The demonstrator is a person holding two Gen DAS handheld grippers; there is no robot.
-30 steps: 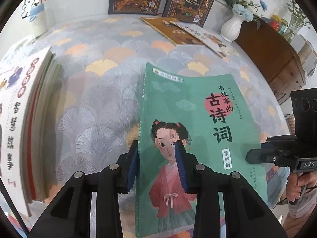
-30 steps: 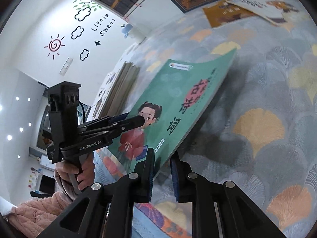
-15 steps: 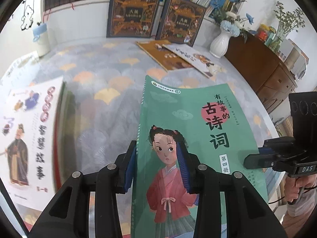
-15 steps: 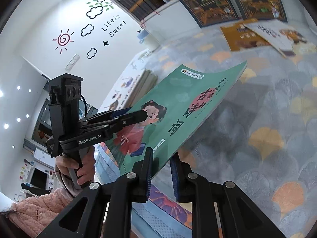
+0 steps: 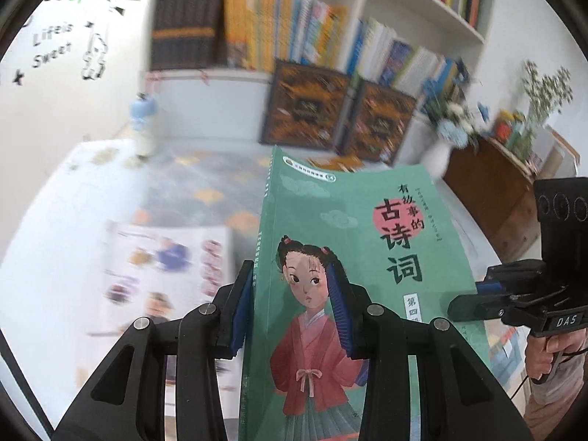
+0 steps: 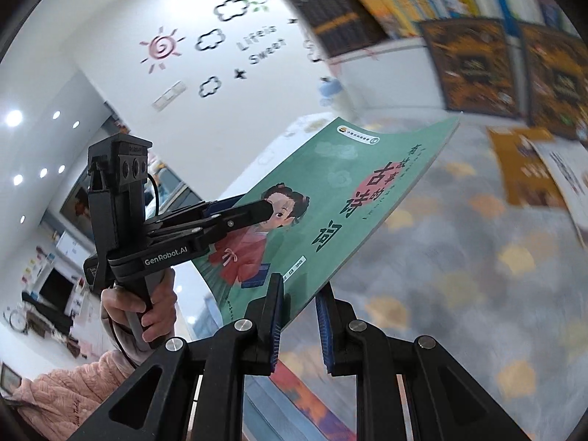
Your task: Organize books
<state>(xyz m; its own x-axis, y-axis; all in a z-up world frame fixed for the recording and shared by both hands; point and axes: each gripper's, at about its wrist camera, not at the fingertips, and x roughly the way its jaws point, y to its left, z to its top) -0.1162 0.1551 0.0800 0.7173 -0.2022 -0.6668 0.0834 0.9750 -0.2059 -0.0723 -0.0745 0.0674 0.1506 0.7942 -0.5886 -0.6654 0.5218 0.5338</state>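
A green paperback [image 5: 360,228] with a girl in a red robe on its cover hangs tilted in the air above the patterned tablecloth [image 6: 459,257]. My left gripper [image 5: 290,294] is shut on its spine edge near the bottom, one blue pad on the cover and one behind. My right gripper [image 6: 299,294] is shut on the opposite long edge of the same green paperback [image 6: 352,191]. Each gripper shows in the other's view: the right gripper [image 5: 474,301] at the book's right edge, the left gripper [image 6: 257,209] over the girl's face.
A stack of white-covered books [image 5: 161,264] lies at the table's left. Two dark ornate books [image 5: 305,106] lean against the bookshelf [image 5: 286,29] behind. An orange book [image 6: 522,169] lies flat at the back right, beside a white vase [image 5: 437,154] and a wooden cabinet [image 5: 492,191].
Both grippers have risen together with the green book still clamped. The views tilted upward, so the bookshelf now fills the top and the table sits lower and blurred.
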